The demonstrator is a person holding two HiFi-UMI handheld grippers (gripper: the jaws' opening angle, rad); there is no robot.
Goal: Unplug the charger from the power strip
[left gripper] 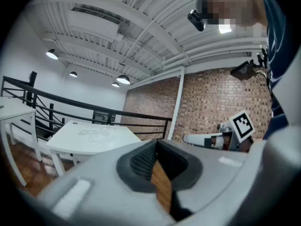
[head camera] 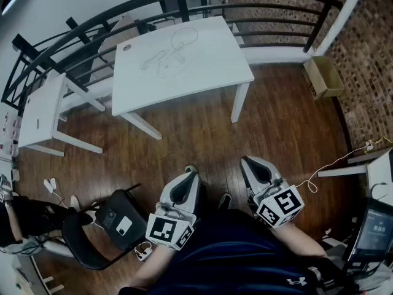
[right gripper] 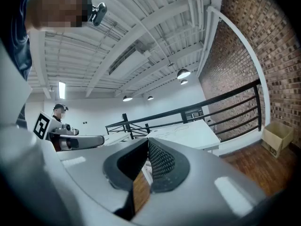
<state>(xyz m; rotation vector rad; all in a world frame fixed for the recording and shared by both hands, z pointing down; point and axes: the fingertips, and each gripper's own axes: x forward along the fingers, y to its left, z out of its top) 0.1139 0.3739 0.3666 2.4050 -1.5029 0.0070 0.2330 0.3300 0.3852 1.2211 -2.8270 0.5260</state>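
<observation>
Presumably the charger and power strip are lying in the pale cable tangle (head camera: 167,57) on the white worktop (head camera: 215,66) (too small to tell plug from strip), well apart from both tools; the left tool (head camera: 188,178) and right tool (head camera: 250,165) are hanging pressed together and empty near the person; the step is calling for walking close, spreading one tool, bracing the strip and pulling the plug straight.
</observation>
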